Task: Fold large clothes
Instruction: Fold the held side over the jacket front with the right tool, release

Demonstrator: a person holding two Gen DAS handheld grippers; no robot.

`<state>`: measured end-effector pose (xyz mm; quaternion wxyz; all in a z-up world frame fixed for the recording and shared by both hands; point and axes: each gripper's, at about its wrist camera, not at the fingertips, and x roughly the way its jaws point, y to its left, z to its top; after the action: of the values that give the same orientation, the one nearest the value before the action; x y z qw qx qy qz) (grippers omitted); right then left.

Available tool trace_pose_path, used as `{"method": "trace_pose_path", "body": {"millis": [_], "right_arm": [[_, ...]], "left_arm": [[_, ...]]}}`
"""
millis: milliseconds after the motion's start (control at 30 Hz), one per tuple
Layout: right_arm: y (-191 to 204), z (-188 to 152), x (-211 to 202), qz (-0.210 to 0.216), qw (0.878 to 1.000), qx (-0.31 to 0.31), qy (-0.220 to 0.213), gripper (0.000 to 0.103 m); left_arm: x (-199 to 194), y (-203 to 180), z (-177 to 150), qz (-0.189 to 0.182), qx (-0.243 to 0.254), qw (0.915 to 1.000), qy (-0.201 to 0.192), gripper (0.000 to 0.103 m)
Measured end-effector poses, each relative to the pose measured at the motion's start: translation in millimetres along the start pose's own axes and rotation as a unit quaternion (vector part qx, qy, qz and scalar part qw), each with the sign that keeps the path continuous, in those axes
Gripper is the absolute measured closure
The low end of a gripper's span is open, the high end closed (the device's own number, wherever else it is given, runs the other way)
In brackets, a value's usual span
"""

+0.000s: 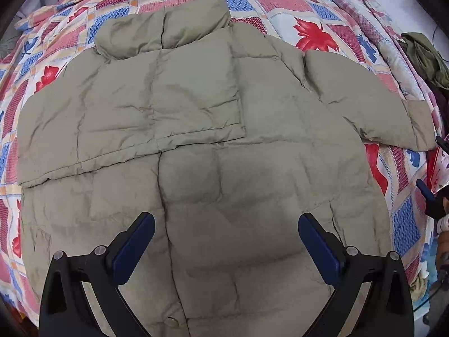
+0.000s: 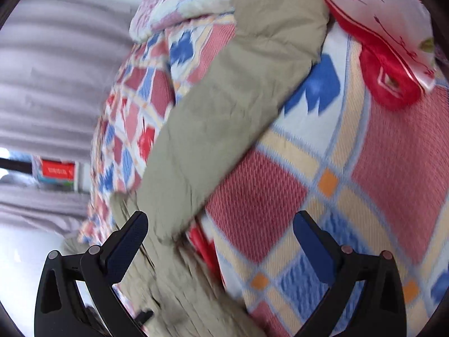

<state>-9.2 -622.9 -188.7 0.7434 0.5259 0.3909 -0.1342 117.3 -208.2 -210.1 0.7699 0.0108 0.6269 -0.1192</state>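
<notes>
A khaki puffer jacket (image 1: 252,168) lies flat on the bed, collar (image 1: 174,25) at the far side. One sleeve (image 1: 134,118) is folded across its body; the other sleeve (image 1: 364,98) sticks out to the right. My left gripper (image 1: 226,224) hovers over the jacket's lower half, pointing steeply down, open and holding nothing. In the blurred right wrist view that outstretched sleeve (image 2: 224,106) runs from upper right to lower left. My right gripper (image 2: 221,230) stands wide open over its lower part, and the pads do not press on the cloth.
A checked red, blue and cream blanket (image 1: 317,5) covers the bed. A red and pink pillow (image 2: 387,56) lies beyond the sleeve's cuff. A dark olive garment (image 1: 426,56) sits at the bed's right edge. Grey curtains (image 2: 56,84) hang past the bed.
</notes>
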Motion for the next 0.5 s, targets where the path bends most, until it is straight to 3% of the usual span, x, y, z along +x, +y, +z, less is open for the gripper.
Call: {"method": "trace_pose_path", "body": {"millis": [100,367,500], "right_arm": [[-7,26,9,0.030,0.999,0.037,-0.012,0.000],[-20,77,49,0.029,0.996,0.076,-0.039,0.000],[-34,95,61,0.050,0.990,0.123,-0.054,0.001]], "left_arm": [[4,-4,1,0.003,-0.009,1.0000,-0.001,0.001],[14,-21,18,0.004,-0.009,0.9999,-0.004,0.001],[20,-27,26,0.002,-0.008,1.0000,-0.002,0.001]]}}
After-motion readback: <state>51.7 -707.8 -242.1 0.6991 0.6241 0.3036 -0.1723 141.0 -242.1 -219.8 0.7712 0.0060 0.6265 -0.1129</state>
